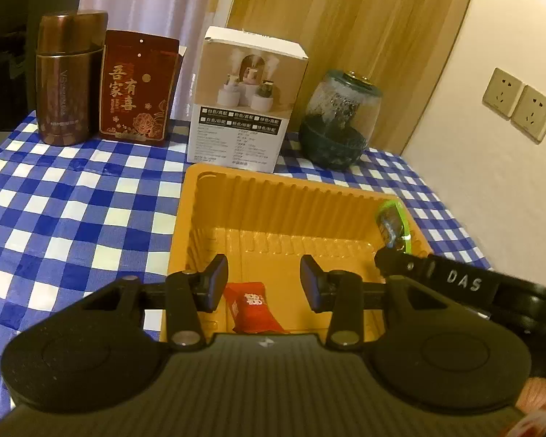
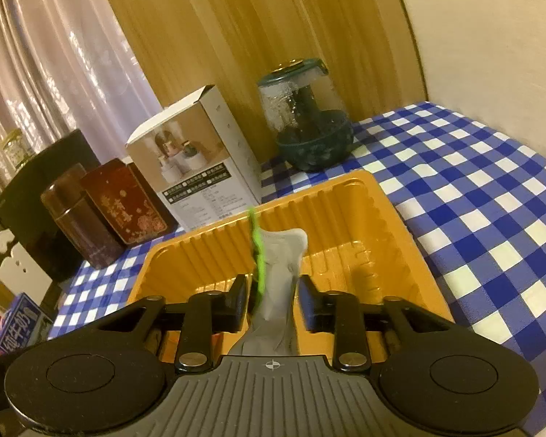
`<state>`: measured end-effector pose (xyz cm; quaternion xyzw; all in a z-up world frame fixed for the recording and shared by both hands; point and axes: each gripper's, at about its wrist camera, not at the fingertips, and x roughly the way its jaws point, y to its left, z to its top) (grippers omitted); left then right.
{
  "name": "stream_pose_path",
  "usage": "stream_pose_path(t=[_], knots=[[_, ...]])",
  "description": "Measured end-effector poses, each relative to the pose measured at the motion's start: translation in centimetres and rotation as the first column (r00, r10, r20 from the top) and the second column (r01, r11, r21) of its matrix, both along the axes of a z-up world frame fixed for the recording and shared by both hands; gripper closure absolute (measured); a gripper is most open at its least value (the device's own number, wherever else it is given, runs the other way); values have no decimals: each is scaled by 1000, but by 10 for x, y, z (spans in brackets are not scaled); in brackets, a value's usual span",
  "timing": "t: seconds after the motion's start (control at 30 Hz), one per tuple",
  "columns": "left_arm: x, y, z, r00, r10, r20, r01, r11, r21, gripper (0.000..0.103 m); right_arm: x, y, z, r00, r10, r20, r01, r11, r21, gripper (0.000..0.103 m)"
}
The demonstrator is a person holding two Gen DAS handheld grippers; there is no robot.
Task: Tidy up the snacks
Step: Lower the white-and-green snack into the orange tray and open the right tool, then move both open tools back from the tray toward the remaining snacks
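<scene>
Blue-and-white checked cloth covers the table where an orange plastic tray (image 1: 345, 193) takes in snacks.

Over the tray's near end, the left gripper (image 1: 264, 284) hangs with jaws parted and nothing between them; a red wrapped snack (image 1: 253, 307) lies on the tray floor just below. At the tray's right side, the right gripper (image 2: 271, 300) stands with jaws spread around a green-edged snack packet (image 2: 278, 284), upright between the pads; whether they still press it cannot be told. Behind the tray stand a brown canister (image 1: 67, 80), a red pouch (image 1: 136, 87), a white box (image 1: 244, 98) and a glass jar (image 1: 340, 120).
</scene>
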<state>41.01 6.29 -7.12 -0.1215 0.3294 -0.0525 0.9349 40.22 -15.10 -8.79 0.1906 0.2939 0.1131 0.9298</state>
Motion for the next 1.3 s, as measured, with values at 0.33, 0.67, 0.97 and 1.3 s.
stream_pose_path(t=[0.33,0.67,0.97,1.3], knots=[[-4,-1,2,1000,1,11,-1,1000,11,63,-6,-17,8,997,-68,36,68,998,17,22],[-10,-6,10,1000,-4,17,4,1000,30,63,-16,-15,17,996,-63,62,65,997,-29,22],[-24,-13,18,999,5,36,-7,998,66,53,-37,-16,30,993,-66,94,72,995,-65,22],[-62,-12,27,999,4,48,-8,997,75,38,-78,-36,37,991,-76,110,86,993,-83,22]])
